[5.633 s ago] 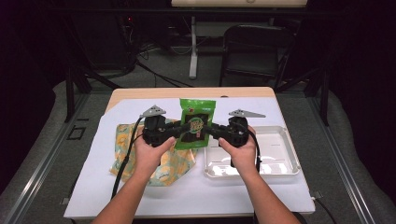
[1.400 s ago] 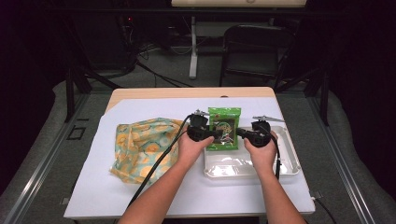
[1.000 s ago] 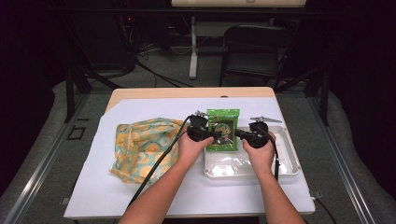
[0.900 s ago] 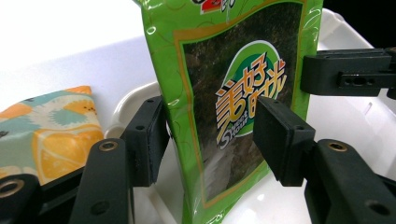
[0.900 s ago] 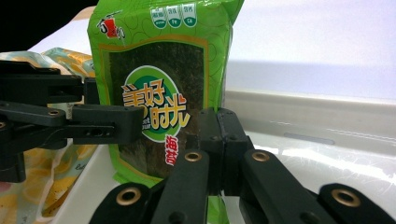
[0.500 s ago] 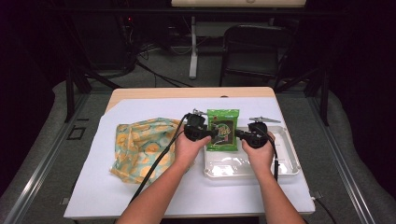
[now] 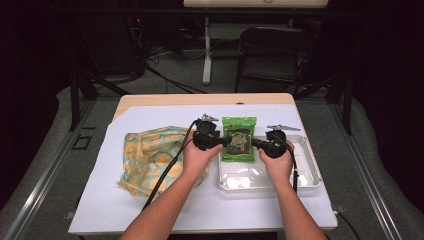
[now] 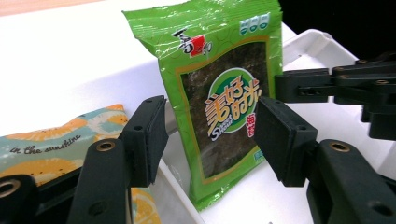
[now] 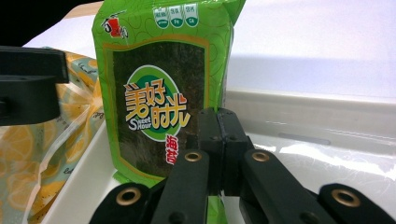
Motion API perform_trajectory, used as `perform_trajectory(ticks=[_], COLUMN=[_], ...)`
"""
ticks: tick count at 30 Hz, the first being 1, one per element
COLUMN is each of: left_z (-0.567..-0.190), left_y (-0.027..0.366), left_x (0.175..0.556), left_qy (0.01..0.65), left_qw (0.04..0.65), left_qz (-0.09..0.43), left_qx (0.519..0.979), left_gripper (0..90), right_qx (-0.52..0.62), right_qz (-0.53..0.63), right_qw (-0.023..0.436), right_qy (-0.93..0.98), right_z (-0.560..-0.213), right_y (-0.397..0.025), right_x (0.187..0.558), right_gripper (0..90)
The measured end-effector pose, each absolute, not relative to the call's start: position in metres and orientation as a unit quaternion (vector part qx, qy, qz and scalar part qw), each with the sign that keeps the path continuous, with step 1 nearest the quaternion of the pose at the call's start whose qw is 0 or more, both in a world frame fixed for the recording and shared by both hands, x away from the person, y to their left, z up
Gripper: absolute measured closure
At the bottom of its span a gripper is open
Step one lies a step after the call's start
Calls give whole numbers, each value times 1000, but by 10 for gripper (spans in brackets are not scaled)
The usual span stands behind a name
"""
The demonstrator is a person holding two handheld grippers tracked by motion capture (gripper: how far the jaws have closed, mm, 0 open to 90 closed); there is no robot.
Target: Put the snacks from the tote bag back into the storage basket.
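Right gripper [image 9: 217, 140]: we are pinching the seaweed packet [image 7: 239, 138] over the white tray [image 7: 310, 172].
Left gripper [image 8: 210, 135]: jaws spread, releasing it.

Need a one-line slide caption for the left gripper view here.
Left gripper open around an upright green seaweed packet in the white tray, right gripper pinching its edge.
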State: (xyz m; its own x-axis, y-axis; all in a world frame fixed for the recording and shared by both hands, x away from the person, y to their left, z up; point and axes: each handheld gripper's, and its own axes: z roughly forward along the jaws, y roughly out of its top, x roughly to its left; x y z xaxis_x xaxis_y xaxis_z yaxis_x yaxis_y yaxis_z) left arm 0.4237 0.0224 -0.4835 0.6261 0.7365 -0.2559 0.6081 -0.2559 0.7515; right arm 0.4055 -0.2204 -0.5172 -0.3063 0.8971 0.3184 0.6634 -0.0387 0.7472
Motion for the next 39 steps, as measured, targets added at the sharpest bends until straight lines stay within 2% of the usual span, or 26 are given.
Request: perform_trajectory(ticks=[16, 39], left_z=[-458, -457], left_y=[55, 122], left_x=[405, 383], left_qy=[415, 453], left_qw=[467, 491], left_qz=[91, 103], left_qx=[775, 737], left_gripper=[443, 443], right_qx=[583, 607], right_qz=[433, 429], right_qw=[128, 112], right_qy=[675, 660], right_z=[-520, -527], right_y=[-222, -223], right_x=[413, 427], right_gripper=[900, 900])
